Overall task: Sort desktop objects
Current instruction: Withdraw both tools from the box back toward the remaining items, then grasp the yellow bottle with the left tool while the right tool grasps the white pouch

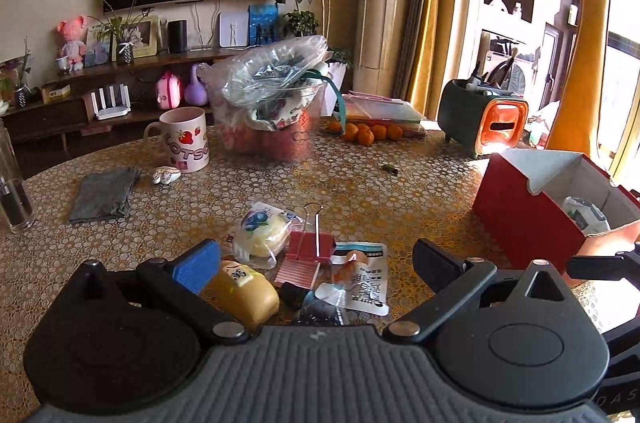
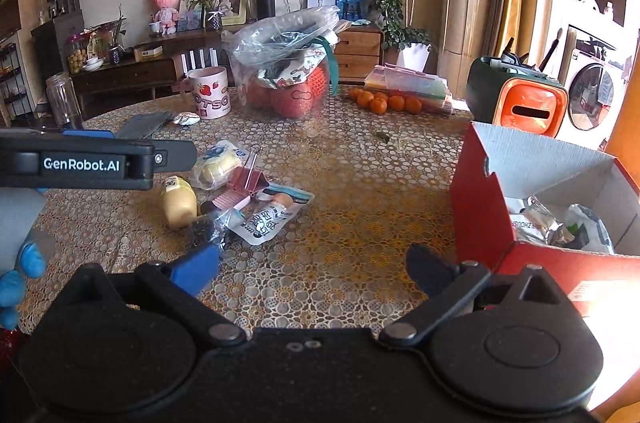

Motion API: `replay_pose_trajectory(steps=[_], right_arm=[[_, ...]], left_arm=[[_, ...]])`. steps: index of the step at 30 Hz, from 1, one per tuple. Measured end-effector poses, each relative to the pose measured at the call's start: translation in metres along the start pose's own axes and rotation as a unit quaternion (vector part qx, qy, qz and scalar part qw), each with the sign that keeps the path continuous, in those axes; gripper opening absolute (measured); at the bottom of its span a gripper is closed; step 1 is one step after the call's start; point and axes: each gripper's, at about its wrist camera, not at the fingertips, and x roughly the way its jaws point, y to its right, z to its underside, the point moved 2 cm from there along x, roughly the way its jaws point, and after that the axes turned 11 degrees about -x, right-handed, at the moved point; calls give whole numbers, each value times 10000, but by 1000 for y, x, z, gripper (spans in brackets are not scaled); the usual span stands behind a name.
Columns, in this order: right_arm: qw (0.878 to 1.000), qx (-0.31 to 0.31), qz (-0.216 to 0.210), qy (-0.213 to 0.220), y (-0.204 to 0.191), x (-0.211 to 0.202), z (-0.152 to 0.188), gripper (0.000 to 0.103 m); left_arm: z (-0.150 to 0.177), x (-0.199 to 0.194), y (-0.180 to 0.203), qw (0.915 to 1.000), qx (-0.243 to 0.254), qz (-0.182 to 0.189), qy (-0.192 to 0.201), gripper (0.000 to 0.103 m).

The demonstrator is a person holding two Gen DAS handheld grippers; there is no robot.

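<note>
A pile of small items lies on the patterned table: a yellow bottle (image 1: pixel 244 293), a blueberry snack pack (image 1: pixel 262 233), a pink binder clip (image 1: pixel 310 249), a white sachet (image 1: pixel 366 277) and a dark packet (image 1: pixel 320 307). My left gripper (image 1: pixel 316 265) is open, its jaws wide apart around the pile, just above it. It shows from the side in the right wrist view (image 2: pixel 176 155). My right gripper (image 2: pixel 312 269) is open and empty over bare table, left of a red cardboard box (image 2: pixel 480 207) that holds several packets (image 2: pixel 560 223).
A strawberry mug (image 1: pixel 186 143), a grey cloth (image 1: pixel 104 195), a plastic tub with a bag of things (image 1: pixel 272 111), tangerines (image 1: pixel 370 133), stacked folders (image 1: pixel 384 109) and a green-and-orange holder (image 1: pixel 484 119) stand farther back. A glass jar (image 1: pixel 12 191) is at the left edge.
</note>
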Motion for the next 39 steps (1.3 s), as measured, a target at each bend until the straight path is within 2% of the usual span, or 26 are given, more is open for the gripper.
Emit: replay_pose_trajectory(steps=[8,18,26,31,39], right_arm=[[9999,18,-118,-59,-1,35,-11,99],[9994,59,-222,-262,-5,90,-25,97],[9979,213,-256,-555,-13,137,-33,92],[9955,365,-211,-854,-13,167,-33,84],[9935,474,-154,-1019,-18,180,-29,77]], left_arm=[[9,21,-31,9998,1,-197,14,103],[20,54,-52,9993,-67,-275,-247,103],[22,79,-67,9984,-200,-221,-486,102],[25,89,-72,9977,-260,-169,-600,102],[27,103,-70,9968,-283,-88,-740,98]])
